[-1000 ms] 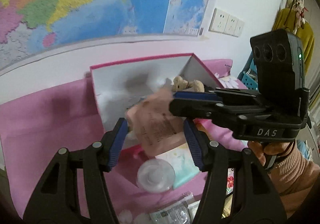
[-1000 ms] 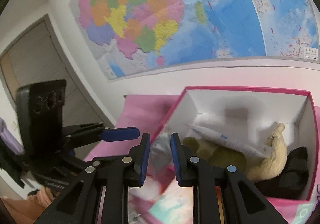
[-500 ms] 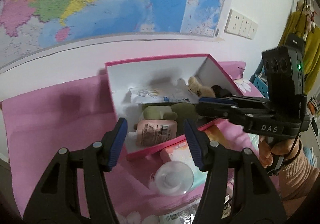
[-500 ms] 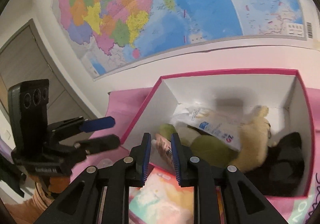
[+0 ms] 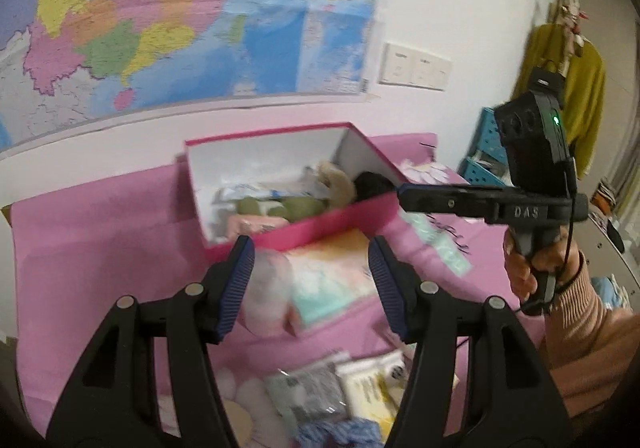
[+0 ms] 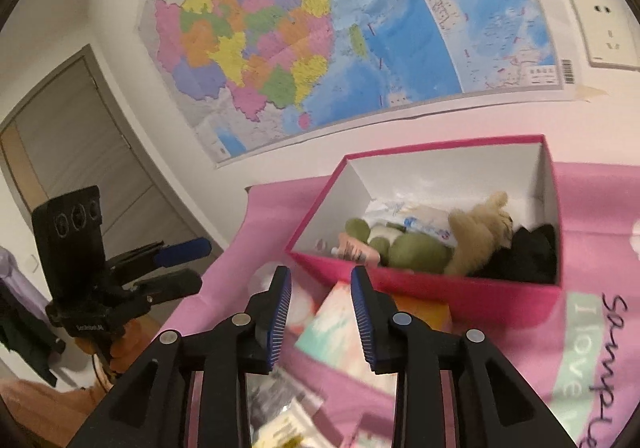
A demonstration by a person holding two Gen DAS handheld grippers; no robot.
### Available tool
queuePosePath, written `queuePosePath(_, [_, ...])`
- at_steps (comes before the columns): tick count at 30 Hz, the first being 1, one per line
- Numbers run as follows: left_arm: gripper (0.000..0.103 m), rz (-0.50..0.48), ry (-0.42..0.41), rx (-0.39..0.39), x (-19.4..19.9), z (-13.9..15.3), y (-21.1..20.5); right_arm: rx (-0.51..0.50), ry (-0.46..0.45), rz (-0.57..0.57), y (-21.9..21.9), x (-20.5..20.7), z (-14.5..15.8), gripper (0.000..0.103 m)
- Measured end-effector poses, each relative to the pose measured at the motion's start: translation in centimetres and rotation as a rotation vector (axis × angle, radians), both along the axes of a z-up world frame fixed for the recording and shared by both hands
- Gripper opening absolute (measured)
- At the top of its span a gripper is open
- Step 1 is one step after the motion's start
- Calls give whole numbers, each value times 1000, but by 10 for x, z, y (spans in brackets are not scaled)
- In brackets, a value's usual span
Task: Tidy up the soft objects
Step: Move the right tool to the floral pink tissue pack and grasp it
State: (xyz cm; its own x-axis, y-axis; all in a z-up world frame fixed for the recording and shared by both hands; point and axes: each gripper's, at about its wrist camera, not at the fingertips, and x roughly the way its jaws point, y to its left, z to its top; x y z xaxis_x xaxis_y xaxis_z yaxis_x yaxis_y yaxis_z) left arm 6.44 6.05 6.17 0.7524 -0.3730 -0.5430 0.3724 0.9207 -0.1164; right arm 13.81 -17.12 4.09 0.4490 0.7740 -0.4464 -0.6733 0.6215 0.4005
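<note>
Now your left tongs point(image 5: 310, 284) hang open and empty over the pink-covered counter point(image 5: 100, 232), your right tongs point(image 6: 320, 312) have just been opening with nothing between them, and the pale pink soft pouch point(image 6: 356, 250) lies inside the pink-rimmed white cardboard box point(image 6: 440, 288) beside a green plush toy point(image 6: 412, 252).

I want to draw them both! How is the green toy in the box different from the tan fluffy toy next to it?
The green toy is olive and smooth-looking; the tan fluffy toy is beige and shaggy. The green toy lies low near the front wall of the pink box, while the tan fluffy toy leans up higher, beside something black. The green toy touches a pink packet; the tan one does not. Both are soft toys resting inside the box.
</note>
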Motion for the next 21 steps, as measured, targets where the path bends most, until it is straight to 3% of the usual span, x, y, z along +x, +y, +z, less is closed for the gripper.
queuePosePath(7, [61, -91, 84, -4, -17, -33, -31, -18, 46, -39, -32, -27, -18, 33])
queuePosePath(21, [61, -214, 334, 27, -11, -109, -92, -123, 236, -103, -62, -41, -99, 40])
